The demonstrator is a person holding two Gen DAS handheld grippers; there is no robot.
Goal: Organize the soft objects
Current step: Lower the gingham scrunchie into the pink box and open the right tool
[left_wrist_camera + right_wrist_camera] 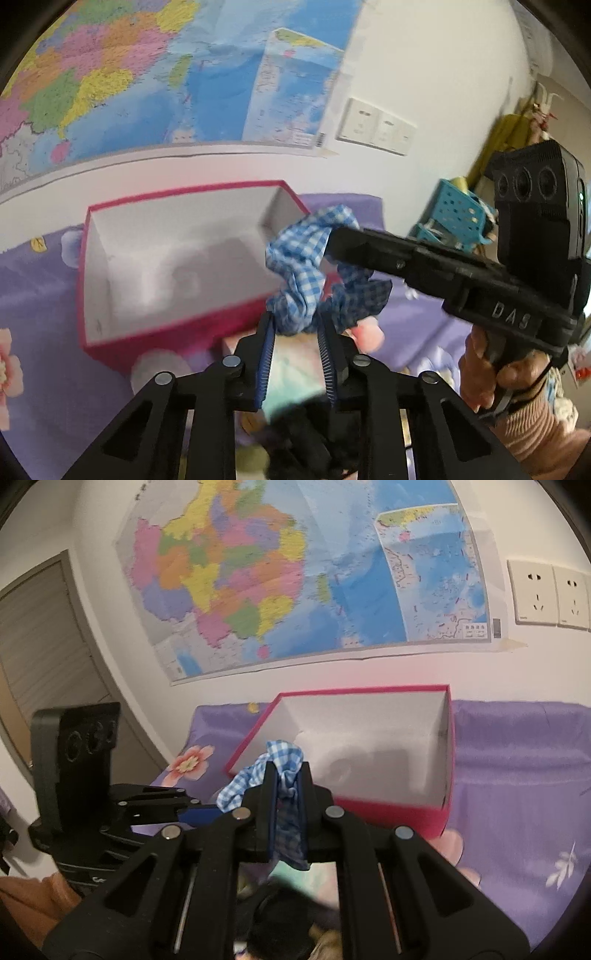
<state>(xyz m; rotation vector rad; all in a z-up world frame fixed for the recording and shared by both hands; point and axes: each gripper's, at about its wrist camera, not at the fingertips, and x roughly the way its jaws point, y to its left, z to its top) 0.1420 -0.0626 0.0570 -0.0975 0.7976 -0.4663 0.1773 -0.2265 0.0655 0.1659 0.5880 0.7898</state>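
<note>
I had both sets of fingers — left (295, 325) and right (289, 771) — clamped on the blue checked scrunchie (314, 269), beside the pink box (110, 343).

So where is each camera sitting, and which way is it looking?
Left wrist: sits on the left gripper, looking along its fingers at the open pink cardboard box by the wall map; the right gripper and the hand holding it show.
Right wrist: sits on the right gripper, facing the same box and map; the left gripper shows low on the left.
Shared: the blue-and-white checked fabric scrunchie, pinched by both grippers, and the purple floral cloth.
</note>
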